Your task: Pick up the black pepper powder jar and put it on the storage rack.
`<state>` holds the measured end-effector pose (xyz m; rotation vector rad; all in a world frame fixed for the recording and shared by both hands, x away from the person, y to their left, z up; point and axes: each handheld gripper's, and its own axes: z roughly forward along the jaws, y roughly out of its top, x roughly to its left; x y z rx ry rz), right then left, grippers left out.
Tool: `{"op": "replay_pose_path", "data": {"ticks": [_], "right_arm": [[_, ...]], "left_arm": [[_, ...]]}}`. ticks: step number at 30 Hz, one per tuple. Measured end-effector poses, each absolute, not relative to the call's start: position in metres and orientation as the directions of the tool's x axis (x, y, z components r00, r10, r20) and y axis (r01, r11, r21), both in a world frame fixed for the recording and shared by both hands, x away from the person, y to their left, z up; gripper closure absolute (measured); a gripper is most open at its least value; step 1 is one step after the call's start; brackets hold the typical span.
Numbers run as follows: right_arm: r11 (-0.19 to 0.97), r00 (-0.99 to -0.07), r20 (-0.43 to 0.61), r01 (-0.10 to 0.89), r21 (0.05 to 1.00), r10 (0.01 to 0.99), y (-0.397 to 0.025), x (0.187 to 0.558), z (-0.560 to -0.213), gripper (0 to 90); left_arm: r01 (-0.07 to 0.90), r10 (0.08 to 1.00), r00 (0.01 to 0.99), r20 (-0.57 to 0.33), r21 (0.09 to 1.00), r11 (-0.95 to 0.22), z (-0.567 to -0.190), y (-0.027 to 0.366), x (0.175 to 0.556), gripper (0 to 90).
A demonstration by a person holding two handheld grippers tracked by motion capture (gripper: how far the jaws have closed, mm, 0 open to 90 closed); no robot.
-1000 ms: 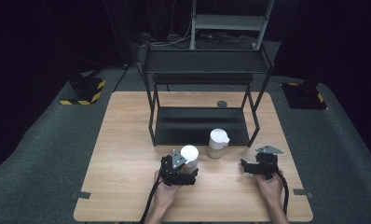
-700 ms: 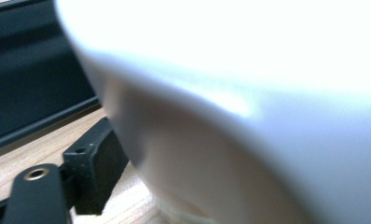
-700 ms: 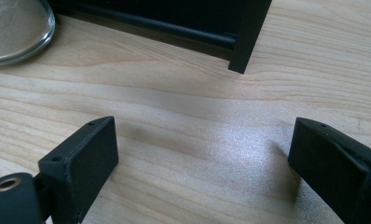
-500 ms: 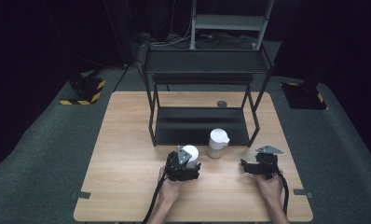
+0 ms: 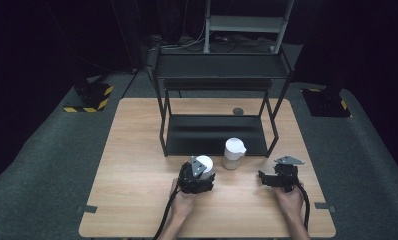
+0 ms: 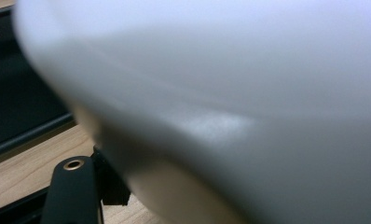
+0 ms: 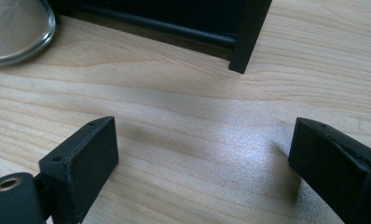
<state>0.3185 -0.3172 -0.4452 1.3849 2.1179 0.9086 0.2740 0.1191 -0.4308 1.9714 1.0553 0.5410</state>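
Left tool (image 5: 201, 172), white cup (image 5: 204, 163), shifted rightward

Wooden table (image 5: 137, 150), black rack (image 5: 219, 75), grey carpet (image 5: 47, 160).

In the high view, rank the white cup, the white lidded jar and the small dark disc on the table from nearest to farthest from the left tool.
1. White cup: held in the left tool, at the table's front.
2. White lidded jar: just to the right, in front of the black shelf rack.
3. Small dark disc: behind the rack's lower shelf, towards the far edge.
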Motion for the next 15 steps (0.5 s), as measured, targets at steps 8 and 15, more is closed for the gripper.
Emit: {"op": "replay_pose_path", "data": {"ticks": [8,15], "right_arm": [[0.279,-0.396,-0.013,0.623,0.731,0.918,-0.317,0.319,-0.445,7.4],[0.279,-0.396,-0.013,0.623,0.731,0.918,-0.317,0.319,-0.445,7.4]], "left_arm": [[0.493,0.822,0.568,-0.045,0.818,-0.296,-0.426,0.128,0.279,30.8],[0.486,0.813,0.581,-0.052,0.822,-0.295,-0.406,0.137,0.280,30.8]]}}
